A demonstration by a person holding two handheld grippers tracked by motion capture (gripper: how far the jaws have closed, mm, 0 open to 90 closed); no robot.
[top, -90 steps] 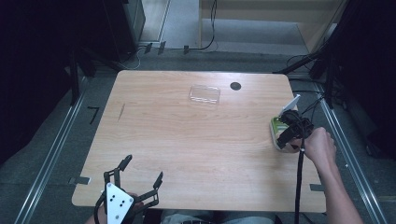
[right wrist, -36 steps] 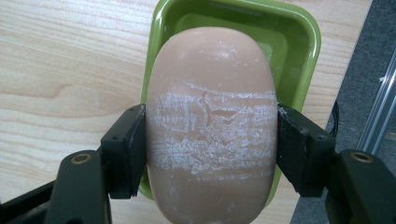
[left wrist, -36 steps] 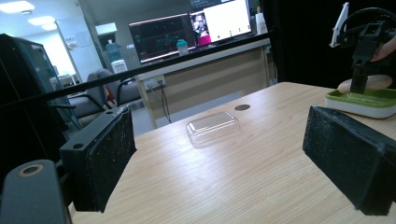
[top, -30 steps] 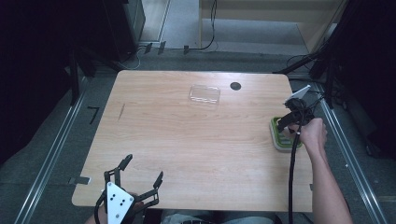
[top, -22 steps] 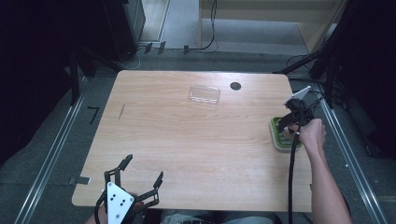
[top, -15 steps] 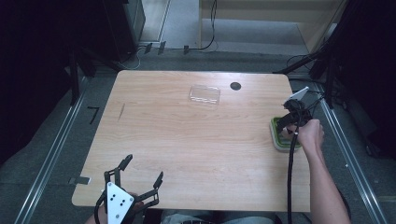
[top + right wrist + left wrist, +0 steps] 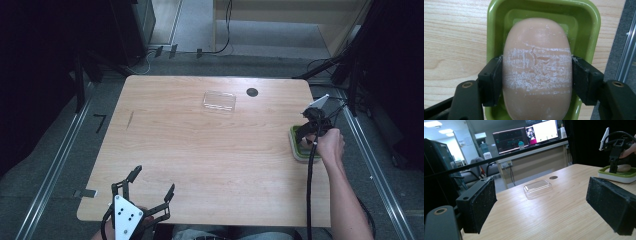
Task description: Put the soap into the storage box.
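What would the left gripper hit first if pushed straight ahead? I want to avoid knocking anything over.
Probably the clear plastic lid, lying roughly centred between the open left gripper jaws; depth is uncertain.

Light wooden table point(image 7: 200, 160), bearing a clear plastic lid point(image 7: 219, 101) and a green soap dish point(image 7: 299, 145).

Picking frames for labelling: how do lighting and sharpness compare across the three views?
High view: table evenly lit, surroundings nearly black. Left gripper view: clear lid catches glare, monitors behind blown out. Right gripper view: soap sharp and evenly lit in its green dish.
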